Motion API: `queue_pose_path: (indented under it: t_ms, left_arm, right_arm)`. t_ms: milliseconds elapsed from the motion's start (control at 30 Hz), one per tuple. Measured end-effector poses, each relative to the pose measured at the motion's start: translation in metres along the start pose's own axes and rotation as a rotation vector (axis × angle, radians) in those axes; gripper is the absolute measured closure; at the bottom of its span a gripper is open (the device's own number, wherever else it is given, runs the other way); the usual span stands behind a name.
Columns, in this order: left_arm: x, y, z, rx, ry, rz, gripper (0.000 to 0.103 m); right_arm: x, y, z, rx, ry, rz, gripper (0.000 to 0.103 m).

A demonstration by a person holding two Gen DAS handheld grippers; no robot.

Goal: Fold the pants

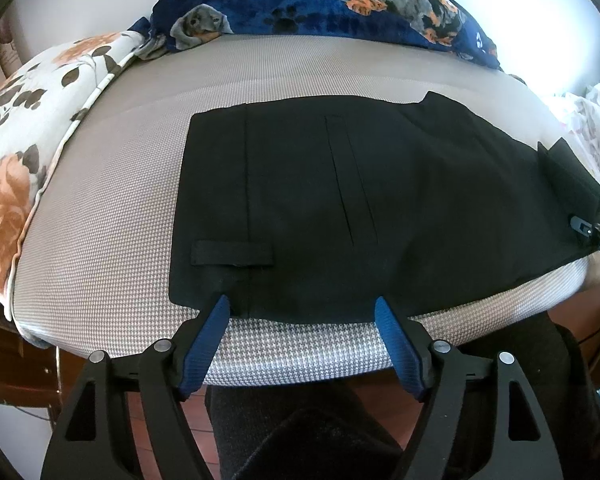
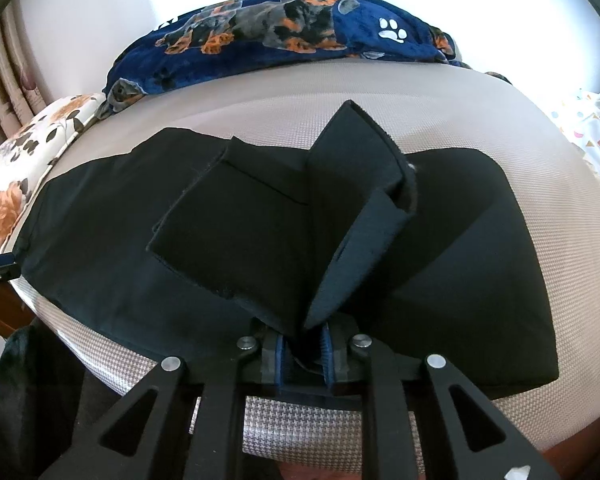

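The left gripper points steeply down at the near edge of the bed. Its two blue fingers stand wide apart, and their tips lie at the near hem of the black pants. The left tip touches the cloth beside a seam, and the right tip sits at the edge of the cloth. Nothing is pinched between them, so this gripper is open.

The right gripper also points downward, a little less steeply. Its fingers are close together with black cloth between them. They grip a bunch of the pants, and from this grip two flaps of the cloth rise up and spread apart in front of the camera. In the left wrist view only a small dark part of the right gripper shows at the right border, beside a raised corner of the cloth. On it some white letters read "DAS"; the rest is cut off.

The pants lie flat across the bed, on a mattress cover with a fine beige and white houndstooth pattern. In the left wrist view the waistband is on the left, with a belt loop near the left finger and a long pocket slit in the middle.

Behind the pants lies a dark blue blanket printed with dogs and paw marks. A pillow with orange flowers lies at the left.
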State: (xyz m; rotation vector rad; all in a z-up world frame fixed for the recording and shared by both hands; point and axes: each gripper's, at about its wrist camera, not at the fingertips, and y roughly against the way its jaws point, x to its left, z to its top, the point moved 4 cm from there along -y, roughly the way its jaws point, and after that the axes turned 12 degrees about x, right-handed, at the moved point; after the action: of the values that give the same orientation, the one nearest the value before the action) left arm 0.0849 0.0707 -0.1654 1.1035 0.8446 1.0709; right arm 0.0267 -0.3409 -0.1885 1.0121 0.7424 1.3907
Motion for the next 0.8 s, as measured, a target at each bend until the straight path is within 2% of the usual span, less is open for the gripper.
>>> queue_pose_path:
  t_ms: [433,800]
  left_arm:
    - [-0.003,-0.003,-0.001,0.005,-0.019,0.014,0.024]
    - [-0.003,-0.004,0.000,0.011,-0.029,0.023,0.022]
  right_arm:
    - [0.010,-0.001,-0.001,-0.006,0.030,-0.008,0.084]
    - [0.021,-0.003,-0.001,-0.009,0.058,-0.010,0.077]
